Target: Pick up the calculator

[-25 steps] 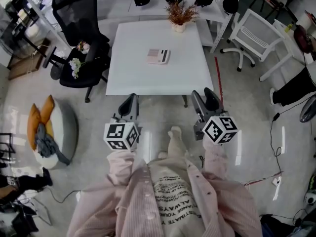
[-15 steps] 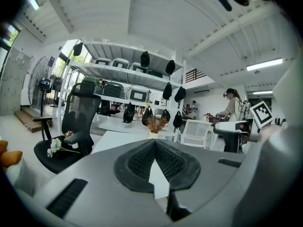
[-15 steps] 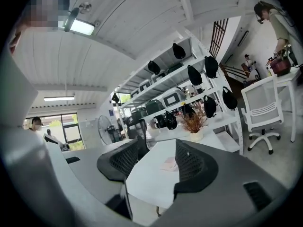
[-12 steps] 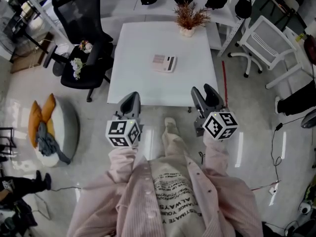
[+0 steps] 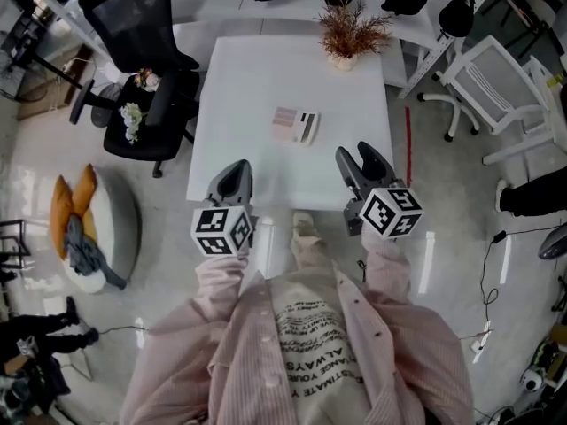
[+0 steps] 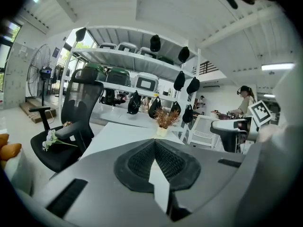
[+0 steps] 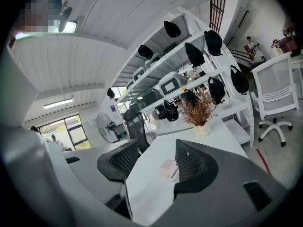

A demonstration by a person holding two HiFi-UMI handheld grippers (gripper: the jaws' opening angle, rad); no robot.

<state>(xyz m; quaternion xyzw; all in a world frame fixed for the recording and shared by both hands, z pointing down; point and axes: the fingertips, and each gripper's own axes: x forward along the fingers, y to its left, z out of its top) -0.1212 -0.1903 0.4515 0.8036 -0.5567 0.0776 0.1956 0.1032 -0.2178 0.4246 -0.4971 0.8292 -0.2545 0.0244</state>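
The calculator, pale pink with a white and dark end, lies flat near the middle of the white table. Both grippers hover over the table's near edge, short of it. My left gripper is below and left of the calculator, its jaws pressed together with nothing between them. My right gripper is below and right of it, jaws apart. In the right gripper view the calculator shows in the gap of the open gripper, well ahead on the table.
A dried plant in a white pot stands at the table's far edge. A black office chair with flowers is at the left, a white chair at the right, a round pouf on the floor at the left.
The person has stepped toward the table. The table and calculator have come closer, and both grippers now reach its near edge. Jaw states look unchanged.
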